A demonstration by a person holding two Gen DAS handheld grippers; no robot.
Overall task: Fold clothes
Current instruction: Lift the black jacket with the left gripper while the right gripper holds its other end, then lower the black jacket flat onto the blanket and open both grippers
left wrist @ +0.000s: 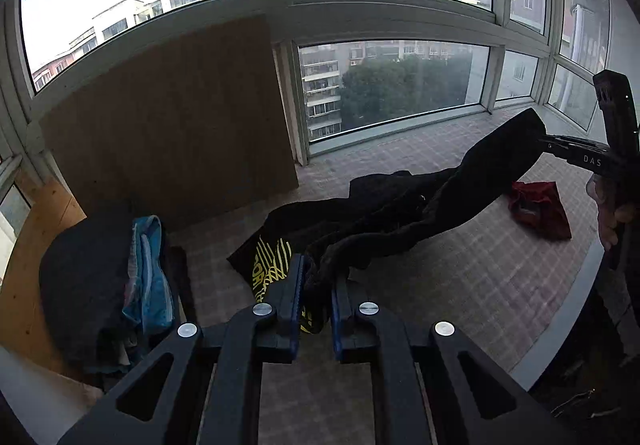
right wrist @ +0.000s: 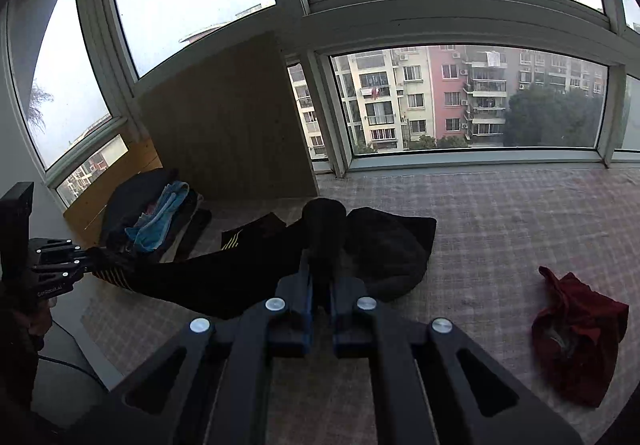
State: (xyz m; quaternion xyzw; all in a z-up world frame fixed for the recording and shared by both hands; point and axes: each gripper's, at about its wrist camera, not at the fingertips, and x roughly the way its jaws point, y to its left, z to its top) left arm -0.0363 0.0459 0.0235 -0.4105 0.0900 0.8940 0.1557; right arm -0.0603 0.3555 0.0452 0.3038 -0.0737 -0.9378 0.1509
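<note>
A black garment with a yellow print (left wrist: 400, 213) hangs stretched between my two grippers above the checked cloth surface (left wrist: 460, 277). My left gripper (left wrist: 318, 281) is shut on one end of it, near the yellow print (left wrist: 272, 265). My right gripper (right wrist: 320, 277) is shut on the other end, which bunches up between the fingers. The right gripper also shows in the left wrist view (left wrist: 548, 139), and the left gripper shows in the right wrist view (right wrist: 90, 257). The garment's middle (right wrist: 224, 277) sags onto the surface.
A pile of folded clothes with a blue item (left wrist: 148, 277) sits at the left, against a wooden board (left wrist: 172, 125). A crumpled red garment (right wrist: 576, 333) lies at the right. Windows (right wrist: 460, 101) run along the far edge. The surface's near edge (left wrist: 560, 325) curves at the right.
</note>
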